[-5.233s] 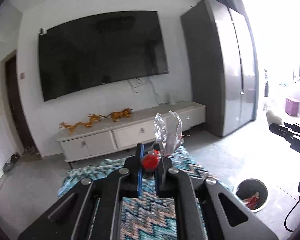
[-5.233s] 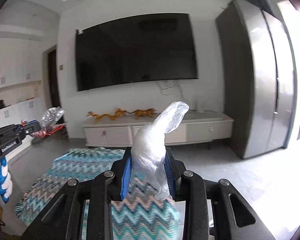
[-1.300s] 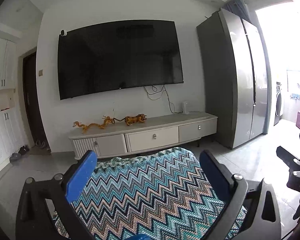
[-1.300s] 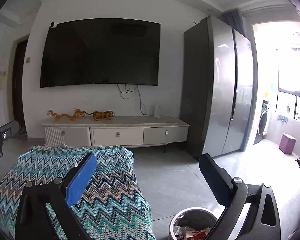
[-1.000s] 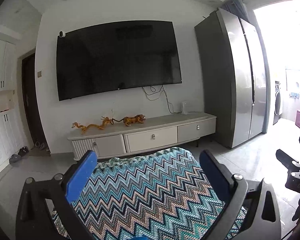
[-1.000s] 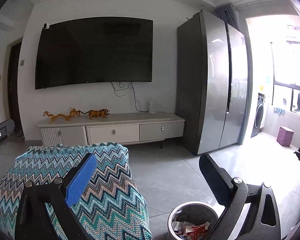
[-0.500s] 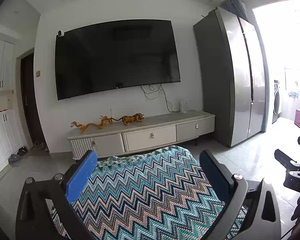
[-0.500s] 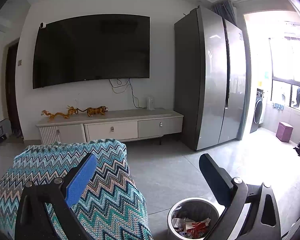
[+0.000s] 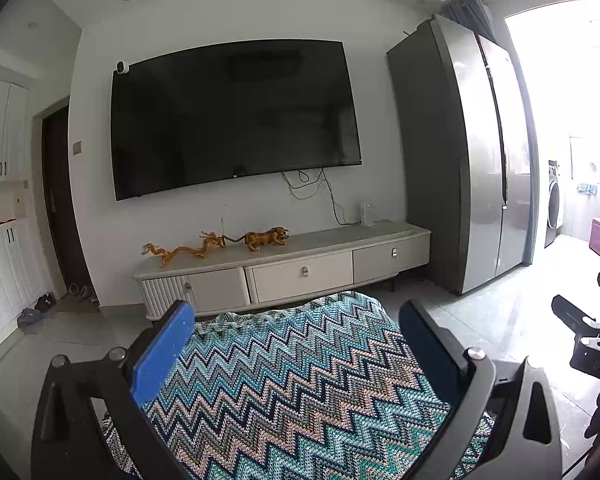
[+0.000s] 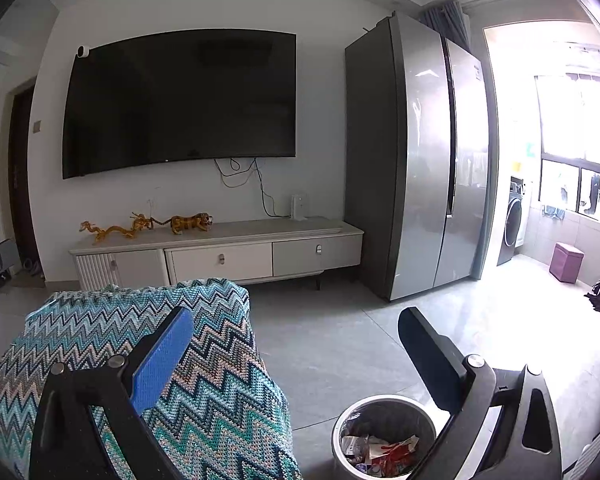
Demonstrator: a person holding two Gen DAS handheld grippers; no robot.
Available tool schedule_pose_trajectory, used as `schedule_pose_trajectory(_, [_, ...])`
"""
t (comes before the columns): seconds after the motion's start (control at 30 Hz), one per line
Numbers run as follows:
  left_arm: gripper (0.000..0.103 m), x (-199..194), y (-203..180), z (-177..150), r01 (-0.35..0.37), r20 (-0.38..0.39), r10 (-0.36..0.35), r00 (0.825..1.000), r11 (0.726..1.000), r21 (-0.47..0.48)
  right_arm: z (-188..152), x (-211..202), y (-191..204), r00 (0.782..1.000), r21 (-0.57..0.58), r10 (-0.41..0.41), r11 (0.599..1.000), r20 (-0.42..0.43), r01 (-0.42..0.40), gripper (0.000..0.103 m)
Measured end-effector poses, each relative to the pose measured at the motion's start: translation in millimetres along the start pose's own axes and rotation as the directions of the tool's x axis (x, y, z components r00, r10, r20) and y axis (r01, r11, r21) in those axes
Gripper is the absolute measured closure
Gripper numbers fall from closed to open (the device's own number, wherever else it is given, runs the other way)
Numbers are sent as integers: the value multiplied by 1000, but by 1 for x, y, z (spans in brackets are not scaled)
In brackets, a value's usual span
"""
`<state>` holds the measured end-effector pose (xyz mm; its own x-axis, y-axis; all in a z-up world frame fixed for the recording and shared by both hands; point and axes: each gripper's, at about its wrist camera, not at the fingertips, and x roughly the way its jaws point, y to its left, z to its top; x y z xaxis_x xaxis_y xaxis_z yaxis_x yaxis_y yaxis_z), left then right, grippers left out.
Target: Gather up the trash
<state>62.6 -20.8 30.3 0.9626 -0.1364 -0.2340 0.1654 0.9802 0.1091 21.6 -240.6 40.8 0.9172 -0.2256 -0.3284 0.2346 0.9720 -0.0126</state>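
Observation:
My left gripper [image 9: 296,320] is open and holds nothing, hovering over a blue zigzag knitted blanket [image 9: 300,392]. My right gripper [image 10: 296,324] is also open and bare, with the same blanket [image 10: 204,368] under its left finger. Below its right finger stands a round grey trash bin [image 10: 384,436] on the floor, holding crumpled wrappers and paper, some red. In the left wrist view the right gripper's black body [image 9: 588,332] shows at the right edge. No loose trash shows on the blanket.
A white TV cabinet [image 10: 220,256] with gold dragon and tiger figurines stands against the far wall under a large black TV [image 10: 180,100]. A tall grey fridge [image 10: 420,160] is to the right. Grey tiled floor [image 10: 340,340] lies between blanket and fridge.
About five seconds ago the left gripper held a foil wrapper and the right a clear plastic bag; both are now open and bare. Over the last second the views barely shifted.

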Motion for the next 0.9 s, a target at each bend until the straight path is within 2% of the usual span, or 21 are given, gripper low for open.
schedule_pose_trajectory(0.9, [0, 2, 2, -4, 7, -7, -7, 1000, 1000, 2, 1, -2, -3, 1000, 4, -17, 1000, -4, 17, 0])
